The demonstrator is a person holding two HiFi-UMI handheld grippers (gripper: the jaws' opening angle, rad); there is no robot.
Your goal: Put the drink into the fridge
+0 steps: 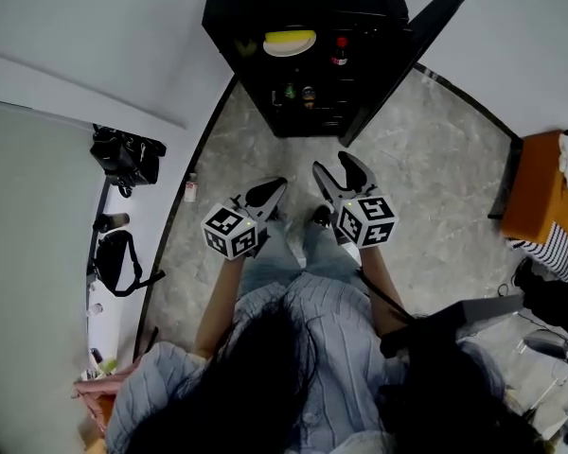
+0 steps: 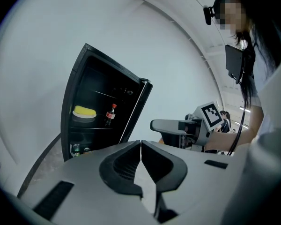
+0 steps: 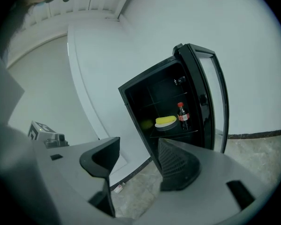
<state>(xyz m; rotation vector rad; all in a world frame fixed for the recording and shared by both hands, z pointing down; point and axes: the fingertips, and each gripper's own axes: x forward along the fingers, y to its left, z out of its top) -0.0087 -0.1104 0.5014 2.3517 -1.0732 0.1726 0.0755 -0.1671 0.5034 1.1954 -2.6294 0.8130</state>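
Note:
A black fridge [image 1: 303,55] stands open ahead of me, its door [image 1: 407,60] swung out to the right. A cola bottle with a red cap [image 1: 340,51] stands upright on the middle shelf, also in the left gripper view [image 2: 111,115] and the right gripper view [image 3: 182,116]. My left gripper [image 1: 273,193] is well short of the fridge, its jaws closed together with nothing between them [image 2: 140,146]. Beside it my right gripper [image 1: 339,170] stands open and empty [image 3: 136,146], pointing toward the fridge.
A white plate with a yellow item [image 1: 290,42] sits left of the bottle. Small containers [image 1: 298,93] stand on the lower shelf. A little bottle [image 1: 190,189] lies on the marble floor by the wall. Black bags [image 1: 126,156] lie left; an orange seat [image 1: 540,197] stands right.

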